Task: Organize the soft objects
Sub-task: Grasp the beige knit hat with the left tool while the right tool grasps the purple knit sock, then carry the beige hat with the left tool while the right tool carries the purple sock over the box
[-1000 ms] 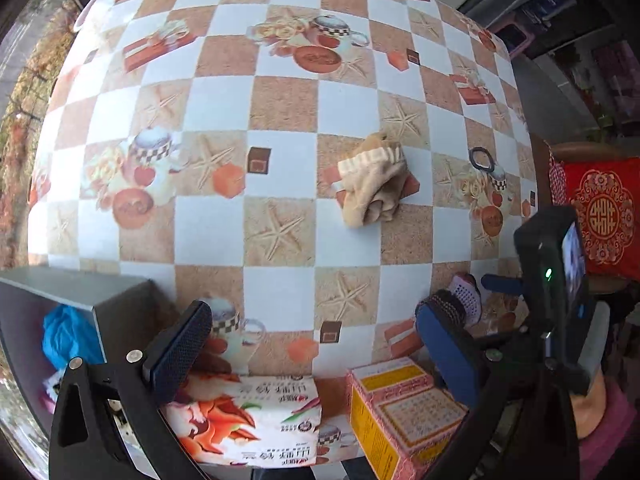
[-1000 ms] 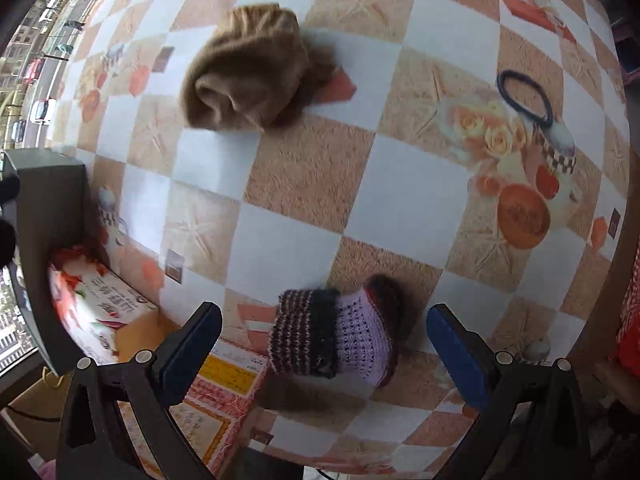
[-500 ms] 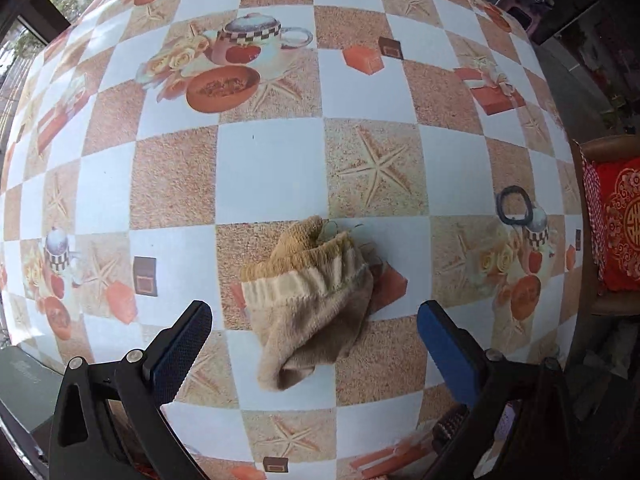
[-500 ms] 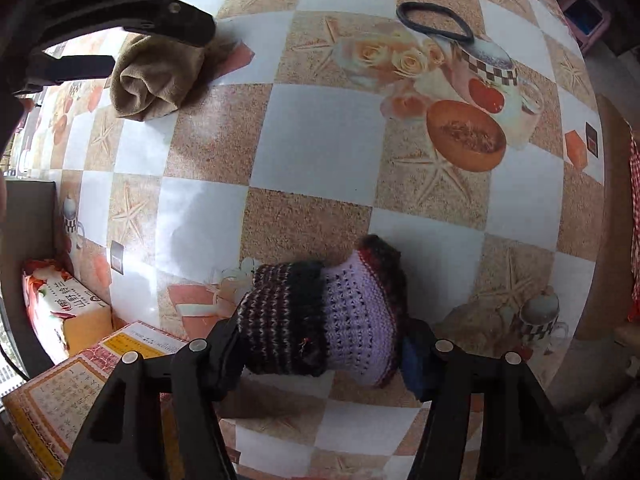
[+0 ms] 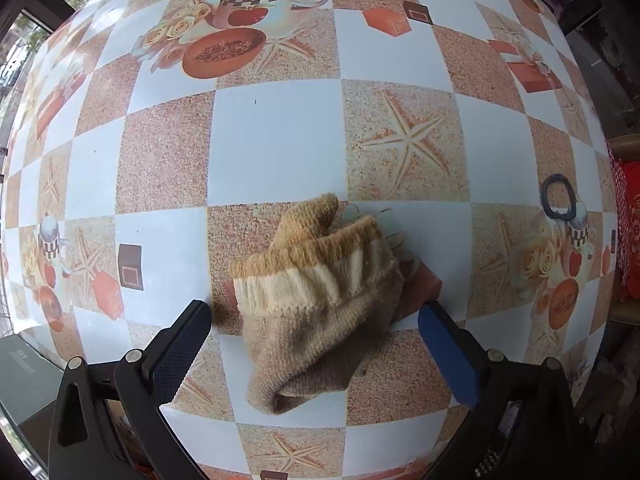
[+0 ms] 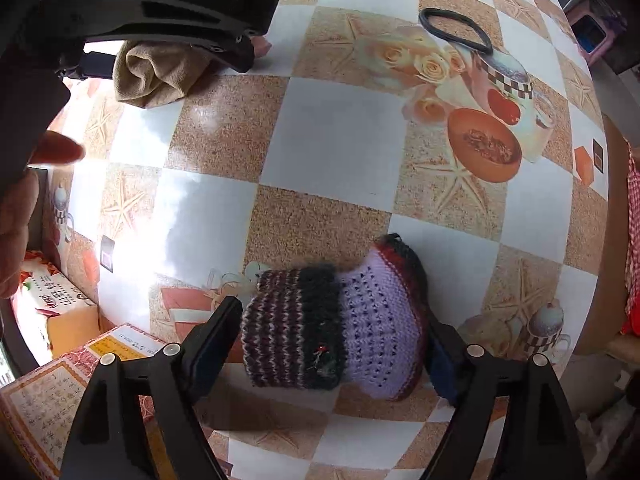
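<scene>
A beige knitted sock (image 5: 320, 304) lies crumpled on the checkered tablecloth. My left gripper (image 5: 316, 344) is open, its fingers on either side of the sock without touching it. The sock also shows in the right wrist view (image 6: 156, 76), partly under the left gripper's body. A purple and dark striped knitted bootie (image 6: 336, 328) lies on the table. My right gripper (image 6: 332, 344) is shut on the bootie, with both pads pressed against its sides.
A black hair tie (image 6: 456, 30) lies on the tablecloth at the far right, also in the left wrist view (image 5: 558, 196). A tissue pack (image 6: 56, 308) and a printed red and yellow box (image 6: 60, 396) sit at the near left, beside a dark bin.
My left gripper has come closer to the beige sock and now straddles it. My right gripper has stayed closed on the bootie.
</scene>
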`<state>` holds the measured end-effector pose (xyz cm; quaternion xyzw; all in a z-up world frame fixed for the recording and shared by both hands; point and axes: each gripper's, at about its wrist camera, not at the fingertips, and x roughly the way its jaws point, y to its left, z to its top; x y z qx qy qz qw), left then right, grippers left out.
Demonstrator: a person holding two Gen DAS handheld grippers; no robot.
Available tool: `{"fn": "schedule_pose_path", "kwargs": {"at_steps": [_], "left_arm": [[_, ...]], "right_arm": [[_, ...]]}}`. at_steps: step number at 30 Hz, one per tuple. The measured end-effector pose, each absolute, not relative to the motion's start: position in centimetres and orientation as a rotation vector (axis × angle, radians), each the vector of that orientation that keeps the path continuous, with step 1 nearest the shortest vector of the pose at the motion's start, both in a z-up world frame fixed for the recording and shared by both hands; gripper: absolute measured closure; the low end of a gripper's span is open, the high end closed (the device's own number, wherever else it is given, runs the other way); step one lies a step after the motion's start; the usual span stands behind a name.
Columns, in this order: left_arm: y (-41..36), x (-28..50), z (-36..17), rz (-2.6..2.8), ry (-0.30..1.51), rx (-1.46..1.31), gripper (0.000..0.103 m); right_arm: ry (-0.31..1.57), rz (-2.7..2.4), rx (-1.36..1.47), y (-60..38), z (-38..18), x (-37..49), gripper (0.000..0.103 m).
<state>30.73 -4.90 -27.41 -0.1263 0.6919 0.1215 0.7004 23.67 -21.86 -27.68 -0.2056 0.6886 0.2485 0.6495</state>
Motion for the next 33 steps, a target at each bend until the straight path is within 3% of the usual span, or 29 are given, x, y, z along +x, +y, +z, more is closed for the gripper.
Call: {"fn": "schedule_pose_path", "kwargs": {"at_steps": [2,4,6,8,9,21,33], "left_arm": [[-4.9,30.9,-27.6,0.272,1.553,-0.288,0.000],[-5.1,31.1,-27.7,0.278,1.548,-0.296,0.003],[-5.0,31.0,-26.9,0.278,1.514,-0.286,0.020],[-5.0,30.9,-25.9,0.252,1.490,-0.256,0.070],[-4.9,30.8,-25.7,0.237,1.497,-0.259,0.074],[-0.7,26.1,-20.8,0.239,1.411,-0.285,0.077],[1.5,18.6,-15.5,0.286,1.332,-0.264,0.077]], "right_arm": [[1.561,0.553,-0.457,-21.8,-27.7,23.9,0.020],[1.539,0.542,-0.455,-22.1,-26.7,24.1,0.038],[1.549,0.553,-0.426,-22.6,-26.2,24.7,0.042],[1.552,0.549,-0.398,-23.0,-25.9,25.2,0.044],[1.549,0.544,-0.377,-23.2,-25.7,25.5,0.044],[1.469,0.627,-0.240,-20.7,-19.2,27.1,0.044],[1.409,0.768,-0.275,-14.1,-14.9,24.2,0.044]]}}
